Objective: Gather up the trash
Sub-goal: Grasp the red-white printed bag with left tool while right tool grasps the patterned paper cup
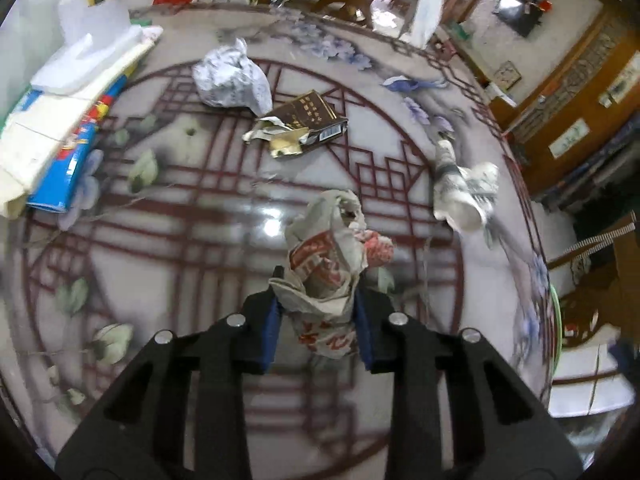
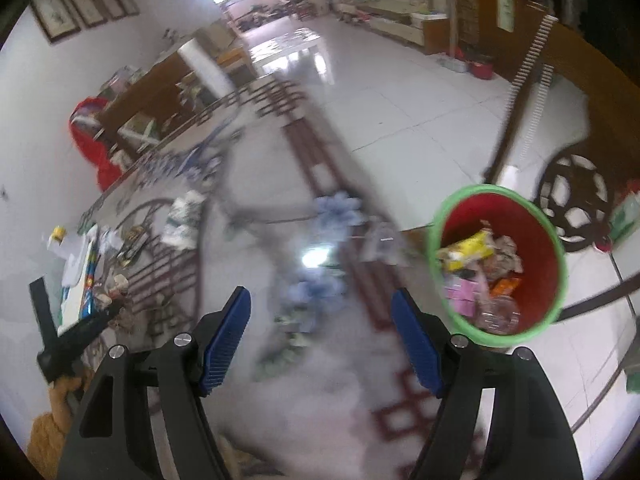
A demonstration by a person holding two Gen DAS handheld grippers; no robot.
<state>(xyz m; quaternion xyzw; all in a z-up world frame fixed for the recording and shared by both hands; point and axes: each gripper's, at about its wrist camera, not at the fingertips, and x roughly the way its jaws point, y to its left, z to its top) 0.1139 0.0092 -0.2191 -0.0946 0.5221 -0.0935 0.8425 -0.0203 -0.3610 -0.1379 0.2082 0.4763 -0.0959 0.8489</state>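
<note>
In the left wrist view my left gripper [image 1: 318, 320] is shut on a crumpled paper wrapper with red print [image 1: 332, 256] above the round patterned table [image 1: 160, 240]. Beyond lie a crumpled white paper ball [image 1: 230, 78], a torn dark cigarette box [image 1: 308, 122] and a crumpled white cup [image 1: 466, 192] at the right. In the right wrist view my right gripper [image 2: 320, 336] is open and empty above the table's edge. A red bin with a green rim [image 2: 516, 336], holding several wrappers, stands on the floor to its right. The left gripper [image 2: 76, 336] shows at far left.
A blue box under white card and foam [image 1: 68, 120] lies at the table's left side. A red bag [image 2: 94, 140] and wooden furniture [image 2: 160, 92] stand behind the table. A dark wooden chair [image 2: 572, 160] stands behind the bin on the tiled floor.
</note>
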